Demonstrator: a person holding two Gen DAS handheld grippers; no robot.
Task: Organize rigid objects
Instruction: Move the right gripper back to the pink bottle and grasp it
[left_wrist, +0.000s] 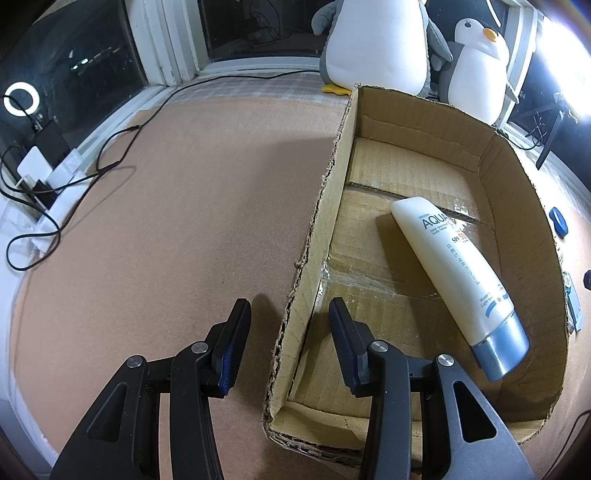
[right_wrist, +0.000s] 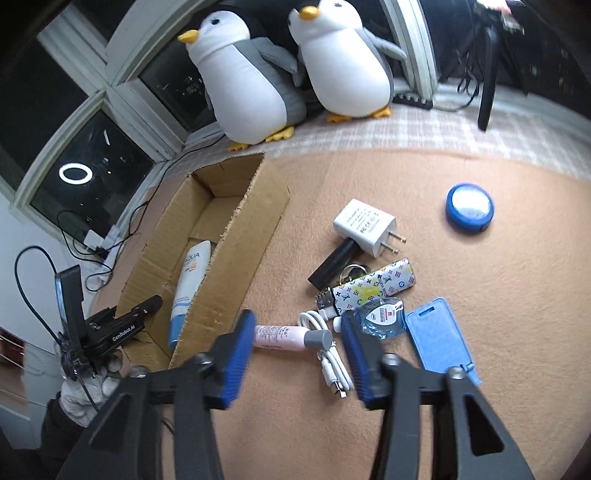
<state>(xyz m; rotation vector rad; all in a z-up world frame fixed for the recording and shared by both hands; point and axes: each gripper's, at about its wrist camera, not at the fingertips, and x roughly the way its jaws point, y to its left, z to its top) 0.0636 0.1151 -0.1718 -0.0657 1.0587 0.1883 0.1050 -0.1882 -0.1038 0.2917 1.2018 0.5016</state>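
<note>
Left gripper: jaws apart, nothing between them but the near left wall of the cardboard box, which they straddle — one finger outside over the surface, one inside the box. No contact with the wall can be confirmed.

Inside the box, right of centre in the left wrist view, a white sunscreen tube lies flat on the box floor, grey cap toward the lower right of the frame.

Right gripper: jaws apart, empty, hovering over a cluster of loose items at lower centre of the right wrist view. Between the fingertips lies a pink tube with a grey cap, resting on the surface beside a coiled white cable.

Further items in the same view:
- white plug adapter, upper centre of the cluster
- black cylinder just below the adapter
- patterned lighter
- blue card holder, lower right
- blue round tin, well apart at upper right

Two plush penguins stand at the top of the frame, behind the box.
</note>
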